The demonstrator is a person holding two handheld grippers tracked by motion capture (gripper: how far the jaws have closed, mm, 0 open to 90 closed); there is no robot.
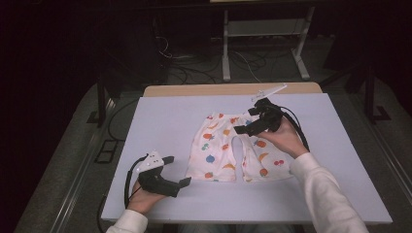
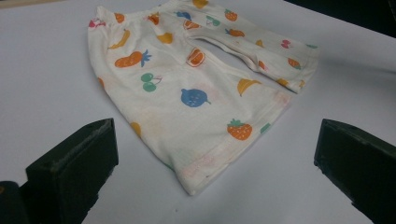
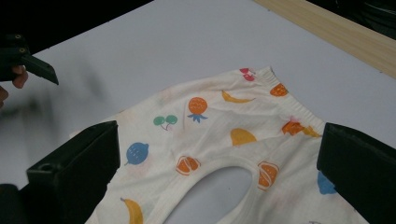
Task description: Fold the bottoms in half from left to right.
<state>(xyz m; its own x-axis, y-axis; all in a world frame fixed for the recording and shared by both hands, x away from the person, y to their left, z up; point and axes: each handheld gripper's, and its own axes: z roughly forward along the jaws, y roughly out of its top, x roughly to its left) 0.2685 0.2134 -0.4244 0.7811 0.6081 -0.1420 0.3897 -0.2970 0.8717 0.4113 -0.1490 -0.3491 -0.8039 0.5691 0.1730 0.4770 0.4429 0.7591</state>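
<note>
left tongs (image 1: 177, 171) wide open, empty, beside shorts (image 1: 228, 148) | right tongs (image 1: 248, 120) wide open over shorts

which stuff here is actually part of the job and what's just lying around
In the job: fruit-print shorts; right gripper, open above the shorts; left gripper, open near a leg hem; table.

Lying about: cables on the floor; white frame legs behind the table.

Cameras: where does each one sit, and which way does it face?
High view: above the person's side, looking forward and down on the table; forearms, both hands, left gripper, right gripper.
Left gripper view: between open jaws, facing the shorts.
Right gripper view: over the shorts' waistband; open jaws.
All share the shorts.
</note>
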